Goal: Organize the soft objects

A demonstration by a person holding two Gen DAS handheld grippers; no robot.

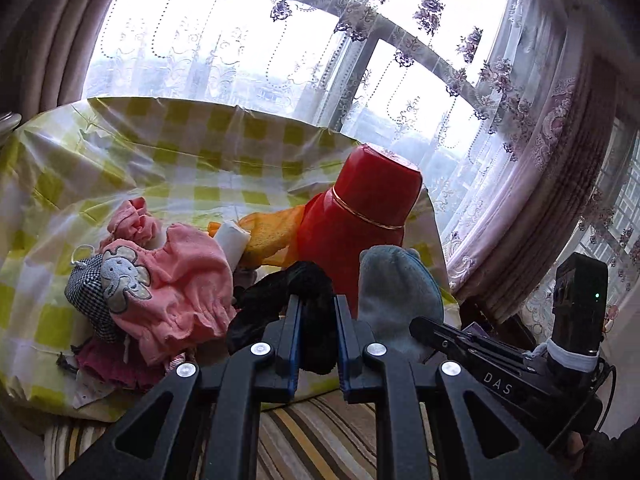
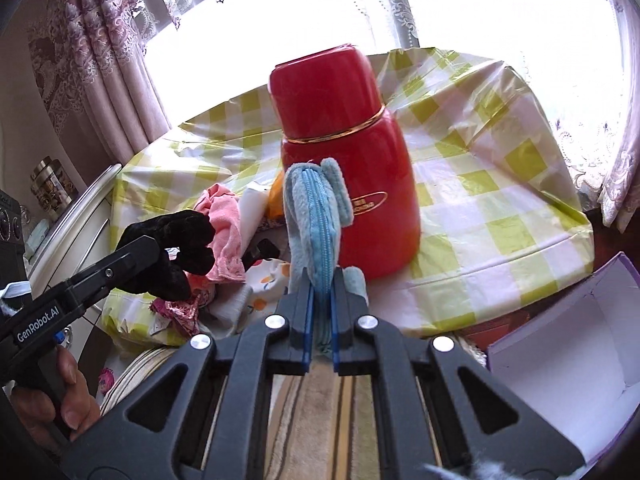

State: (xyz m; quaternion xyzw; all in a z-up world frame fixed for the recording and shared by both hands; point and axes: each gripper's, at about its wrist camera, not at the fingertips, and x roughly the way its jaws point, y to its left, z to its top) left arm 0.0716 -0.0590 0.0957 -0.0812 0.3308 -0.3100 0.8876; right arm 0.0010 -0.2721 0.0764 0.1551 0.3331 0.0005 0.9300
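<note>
My left gripper (image 1: pixel 317 300) is shut on a black velvet scrunchie (image 1: pixel 280 300), held above the near table edge; it also shows in the right wrist view (image 2: pixel 180 240). My right gripper (image 2: pixel 320 280) is shut on a fluffy blue zipper pouch (image 2: pixel 316 216), upright in front of the red flask; the pouch shows in the left wrist view (image 1: pixel 400 292) too. A pile of soft things lies on the checked tablecloth (image 1: pixel 200 152): a pink garment with an elephant patch (image 1: pixel 168 280), a checked cloth (image 1: pixel 86 296), a white roll (image 1: pixel 232 236) and an orange cloth (image 1: pixel 268 236).
A red flask (image 2: pixel 344 160) stands on the table behind the pouch. An open white box with a purple rim (image 2: pixel 580 356) sits low at the right. Striped fabric (image 2: pixel 320 412) lies below the grippers. Curtains and a window are behind.
</note>
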